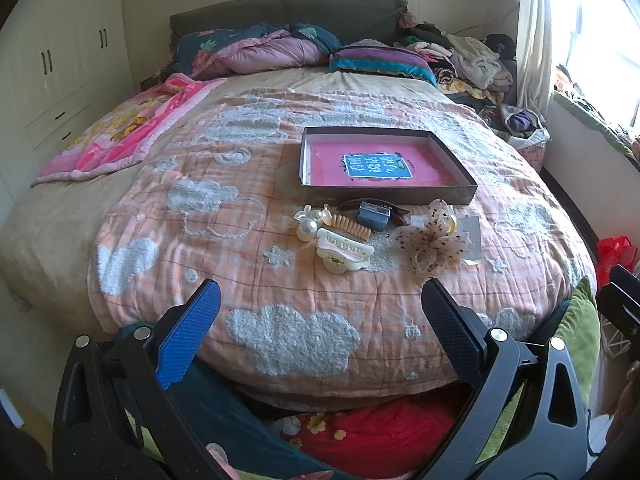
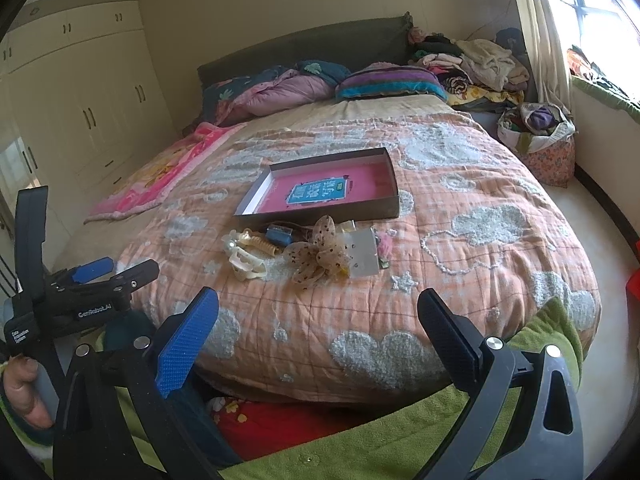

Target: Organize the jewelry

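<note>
We are holding the left gripper (image 1: 320, 312) low at the foot of the bed, its fingers spread wide with nothing between them, and the right gripper (image 2: 318, 316) is hanging the same way, fingers apart and empty. In the middle of both frames the hair pieces are lying in a loose heap on the orange quilt (image 1: 200, 264), just in front of the shallow box (image 1: 452, 194), which is sitting at the centre of the bed with a pink book (image 1: 376, 166) lying flat inside it. We are making out a white claw clip (image 1: 344, 250), a pearl piece (image 1: 307, 226), a ribbed cream clip (image 1: 354, 229), a small blue block (image 1: 374, 215) and a dotted gauze bow (image 1: 436, 236); a brown clip behind the block is mostly covered. A clear packet (image 2: 362, 254) is lying beside the bow, and small pink and green bits are peeking out from its right edge, too small for us to name. At the lower left of the right wrist view, a hand (image 2: 24, 394) is gripping the left tool's handle, cut off by the frame edge. Clothes are lying piled in the upper right corner.
</note>
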`<state>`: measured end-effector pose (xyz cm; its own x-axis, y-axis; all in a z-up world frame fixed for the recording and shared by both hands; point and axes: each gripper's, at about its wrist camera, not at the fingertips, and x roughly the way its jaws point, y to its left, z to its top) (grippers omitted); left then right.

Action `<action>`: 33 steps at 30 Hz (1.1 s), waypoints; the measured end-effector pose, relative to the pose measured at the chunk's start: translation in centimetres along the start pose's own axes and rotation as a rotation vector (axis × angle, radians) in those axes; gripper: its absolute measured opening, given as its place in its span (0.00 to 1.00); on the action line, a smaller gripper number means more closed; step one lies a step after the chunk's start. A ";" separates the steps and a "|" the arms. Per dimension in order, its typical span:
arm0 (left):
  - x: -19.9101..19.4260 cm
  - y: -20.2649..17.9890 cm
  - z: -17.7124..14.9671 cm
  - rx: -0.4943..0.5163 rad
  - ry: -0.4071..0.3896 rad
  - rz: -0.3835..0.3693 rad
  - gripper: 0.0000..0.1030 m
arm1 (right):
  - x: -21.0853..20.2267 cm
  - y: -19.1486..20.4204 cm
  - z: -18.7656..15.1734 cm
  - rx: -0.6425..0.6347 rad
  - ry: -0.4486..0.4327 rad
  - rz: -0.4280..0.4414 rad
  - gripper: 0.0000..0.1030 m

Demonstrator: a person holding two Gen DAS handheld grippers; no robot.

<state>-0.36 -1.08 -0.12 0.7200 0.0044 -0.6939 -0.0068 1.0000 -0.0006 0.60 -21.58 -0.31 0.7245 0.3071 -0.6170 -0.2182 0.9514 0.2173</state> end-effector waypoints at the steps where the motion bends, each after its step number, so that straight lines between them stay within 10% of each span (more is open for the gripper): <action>1: 0.0 0.0 0.0 -0.001 0.001 -0.001 0.91 | 0.3 0.0 0.0 -0.001 0.004 0.001 0.96; 23: 7.5 9.3 3.2 -0.144 0.042 0.040 0.91 | 12.5 3.0 4.2 -0.159 0.121 0.035 0.96; 33: 12.7 6.5 3.5 -0.075 0.117 -0.096 0.91 | 17.6 1.5 3.8 -0.166 0.171 0.028 0.95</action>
<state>11.14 5.52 -6.43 0.6341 -0.0962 -0.7672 0.0032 0.9925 -0.1218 15.45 -14.82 -7.96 0.5988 0.3190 -0.7346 -0.3508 0.9290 0.1175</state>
